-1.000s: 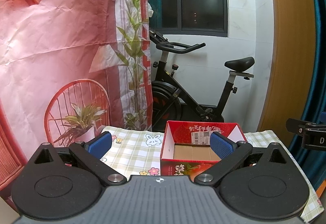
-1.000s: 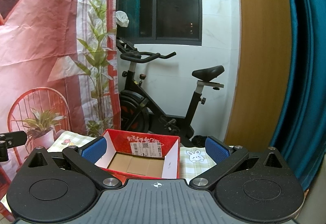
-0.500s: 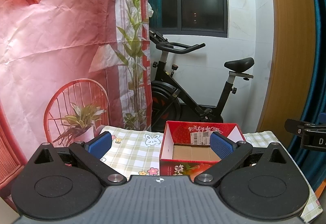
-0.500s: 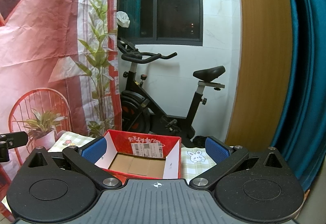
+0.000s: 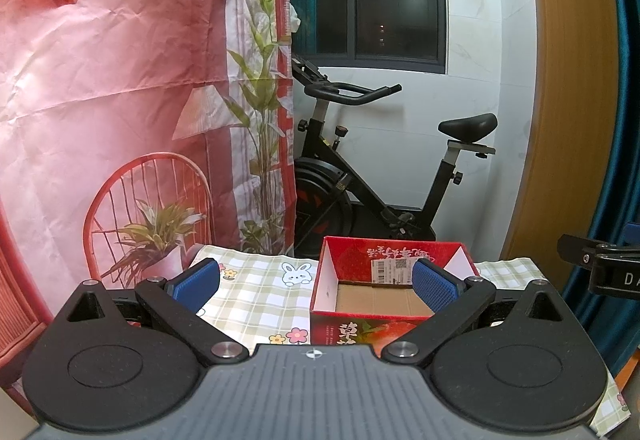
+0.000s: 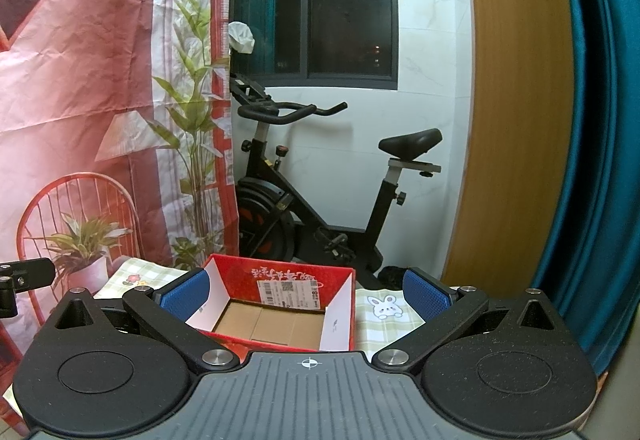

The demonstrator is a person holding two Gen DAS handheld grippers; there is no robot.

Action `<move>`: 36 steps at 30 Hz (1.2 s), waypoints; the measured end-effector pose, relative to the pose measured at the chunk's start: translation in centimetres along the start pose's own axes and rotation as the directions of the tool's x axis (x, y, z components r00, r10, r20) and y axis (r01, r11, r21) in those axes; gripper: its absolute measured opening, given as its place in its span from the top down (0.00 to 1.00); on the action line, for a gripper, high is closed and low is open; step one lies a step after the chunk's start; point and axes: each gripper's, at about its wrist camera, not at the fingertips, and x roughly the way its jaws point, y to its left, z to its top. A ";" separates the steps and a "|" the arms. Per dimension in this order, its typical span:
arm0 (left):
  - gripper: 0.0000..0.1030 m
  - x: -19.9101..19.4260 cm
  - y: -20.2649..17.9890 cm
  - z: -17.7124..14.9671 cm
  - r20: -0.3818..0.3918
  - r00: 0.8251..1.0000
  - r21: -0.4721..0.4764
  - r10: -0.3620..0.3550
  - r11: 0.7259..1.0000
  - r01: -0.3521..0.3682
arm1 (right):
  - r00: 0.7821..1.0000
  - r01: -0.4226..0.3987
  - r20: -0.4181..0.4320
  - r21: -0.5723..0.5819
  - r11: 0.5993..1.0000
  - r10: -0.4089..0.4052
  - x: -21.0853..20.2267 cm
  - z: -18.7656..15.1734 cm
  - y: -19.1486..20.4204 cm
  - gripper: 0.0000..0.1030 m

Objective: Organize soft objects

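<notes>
A red cardboard box [image 5: 390, 272] with a bare brown floor stands open on a checked tablecloth [image 5: 260, 292] with rabbit and flower prints. My left gripper [image 5: 316, 282] is open above the cloth, its right pad in front of the box. In the right wrist view the same box [image 6: 280, 304] lies between the spread blue pads of my right gripper [image 6: 306, 294], which is open and holds nothing. No soft object shows in either view.
An exercise bike [image 5: 384, 175] stands behind the table by a white wall and dark window. A red printed backdrop [image 5: 120, 79] hangs on the left. A wooden panel [image 6: 516, 99] and teal curtain [image 6: 600, 119] stand on the right.
Both views have shifted very slightly; the box sits a touch further right in the right wrist view. Both grippers stay open.
</notes>
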 end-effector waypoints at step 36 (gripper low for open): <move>0.03 11.8 1.6 -10.8 -0.227 0.972 -0.024 -0.055 0.998 0.051 | 0.968 -0.164 -0.169 0.132 0.978 0.186 11.1 -14.2 -1.0 0.00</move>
